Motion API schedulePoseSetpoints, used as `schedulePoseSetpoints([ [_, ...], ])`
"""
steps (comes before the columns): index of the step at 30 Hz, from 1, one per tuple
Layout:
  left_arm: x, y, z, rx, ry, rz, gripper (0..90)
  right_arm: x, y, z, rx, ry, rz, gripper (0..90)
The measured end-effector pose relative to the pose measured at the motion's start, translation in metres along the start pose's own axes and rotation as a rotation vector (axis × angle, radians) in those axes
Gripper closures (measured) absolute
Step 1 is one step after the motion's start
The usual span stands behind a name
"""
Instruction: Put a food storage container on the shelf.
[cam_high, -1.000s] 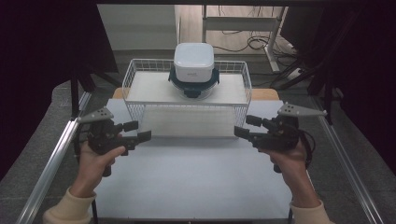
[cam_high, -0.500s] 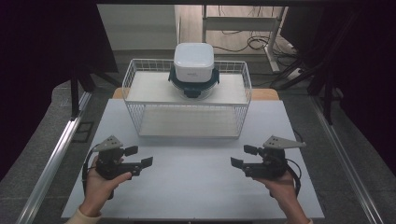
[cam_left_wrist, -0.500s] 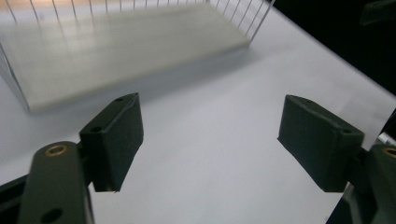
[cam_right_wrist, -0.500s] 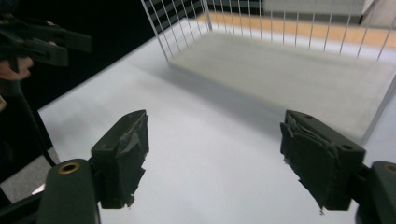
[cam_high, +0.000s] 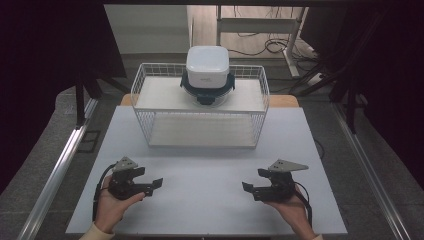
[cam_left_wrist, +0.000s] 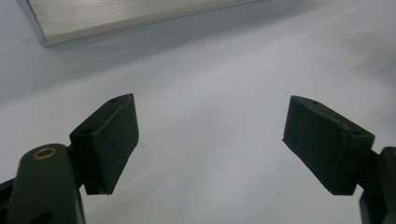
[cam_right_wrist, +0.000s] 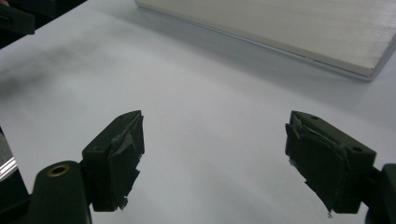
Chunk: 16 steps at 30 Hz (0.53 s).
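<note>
My left gripper (cam_high: 149, 179) is held low over the white table (cam_high: 210, 210) at the front left, jaws pointing right. My right gripper (cam_high: 254, 180) mirrors it at the front right, jaws pointing left. Both are open, have just been opening, and have nothing between their jaws. In the left gripper view the left gripper (cam_left_wrist: 212, 107) has bare table between its black pads (cam_left_wrist: 112, 140). The right gripper (cam_right_wrist: 215, 121) likewise frames bare tabletop. A food container (cam_high: 207, 70) with a white lid and dark clips sits on the upper shelf of a white wire rack (cam_high: 145, 120), well behind both grippers.
The rack's pale base board (cam_right_wrist: 303, 28) lies ahead in the right gripper view, and a light board edge (cam_left_wrist: 140, 14) crosses the top of the left gripper view. Metal rails (cam_high: 60, 165) run along both table sides. Cables and a stand (cam_high: 260, 30) lie on the floor behind.
Both hands have sunk toward the tabletop and come nearer the front edge. Both grippers' jaws stand a little wider than before.
</note>
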<state>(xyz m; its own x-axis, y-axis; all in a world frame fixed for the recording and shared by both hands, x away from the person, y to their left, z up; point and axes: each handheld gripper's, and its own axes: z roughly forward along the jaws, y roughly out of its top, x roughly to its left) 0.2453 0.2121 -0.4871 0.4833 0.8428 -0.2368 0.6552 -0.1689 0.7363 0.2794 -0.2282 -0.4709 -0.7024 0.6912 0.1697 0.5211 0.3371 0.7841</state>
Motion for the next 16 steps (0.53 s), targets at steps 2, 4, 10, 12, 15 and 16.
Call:
schedulePoseSetpoints([
  [2, 0.000, 0.001, -0.001, -0.006, 0.001, 0.000, 17.5, -0.001, -0.001, -0.001, -0.004, -0.003, 0.007, 19.2],
  [4, 0.000, 0.001, -0.001, -0.008, 0.002, 0.001, 17.5, -0.003, -0.001, -0.002, -0.008, -0.006, 0.015, 19.1],
  [10, 0.001, 0.000, 0.001, 0.001, -0.003, -0.009, 17.4, -0.006, 0.000, -0.006, -0.027, -0.006, 0.030, 18.7],
  [12, 0.000, 0.001, 0.001, -0.001, -0.004, -0.008, 17.4, -0.007, 0.000, -0.007, -0.034, -0.006, 0.032, 18.3],
  [15, -0.001, 0.004, 0.000, -0.009, -0.007, -0.008, 17.2, -0.009, 0.001, -0.010, -0.040, -0.003, 0.034, 17.4],
  [16, -0.001, 0.004, 0.000, -0.011, -0.007, -0.010, 17.2, -0.009, 0.001, -0.011, -0.043, -0.006, 0.031, 17.3],
])
